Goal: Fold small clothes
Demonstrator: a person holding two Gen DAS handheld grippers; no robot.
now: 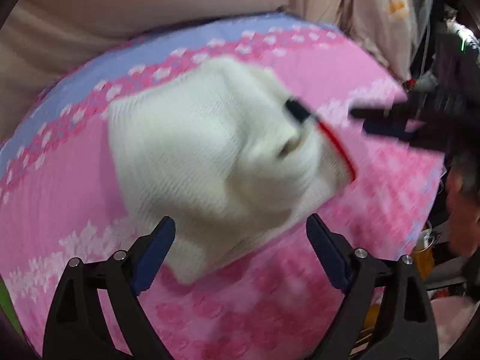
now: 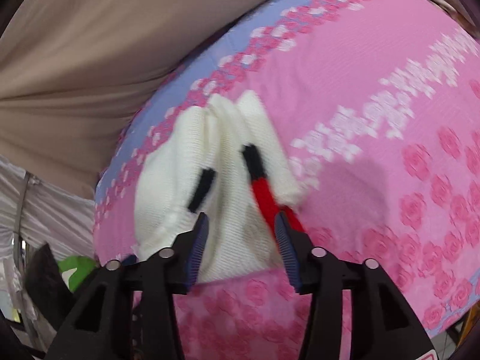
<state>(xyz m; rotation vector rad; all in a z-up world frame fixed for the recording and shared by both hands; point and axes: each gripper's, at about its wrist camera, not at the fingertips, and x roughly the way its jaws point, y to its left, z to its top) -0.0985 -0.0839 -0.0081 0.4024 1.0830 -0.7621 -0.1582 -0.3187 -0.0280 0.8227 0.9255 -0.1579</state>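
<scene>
Where the beige fabric [image 1: 90, 30] bunches at the far left of the left wrist view, a pink cloth with rose and white patterning [image 1: 270, 300] begins and spreads across the surface, edged along its far side by a lavender band [image 1: 186, 33]. On it lies the white knitted garment [image 1: 195, 150], crumpled and partly doubled over, with a short black trim and a red edge running down its right side. The left gripper [image 1: 240, 231] hovers at the garment's near edge with its jaws spread wide; the near corner of the knit sits between the blue-padded fingers [image 1: 153, 255], though whether they touch it cannot be told through the blur. Further right, a dark blurred shape that looks like the right gripper [image 1: 390, 120] hangs over the pink cloth just beside the garment's red edge. In the right wrist view, a green object [image 2: 76, 267] peeks out at lower left beside the cloth. The garment [image 2: 216, 174] rises in soft ridges, two black strips and a red strip showing on it. The right gripper [image 2: 241, 234] is released, jaws apart, straddling the near fold of the knit, its right finger just beside the red strip.
</scene>
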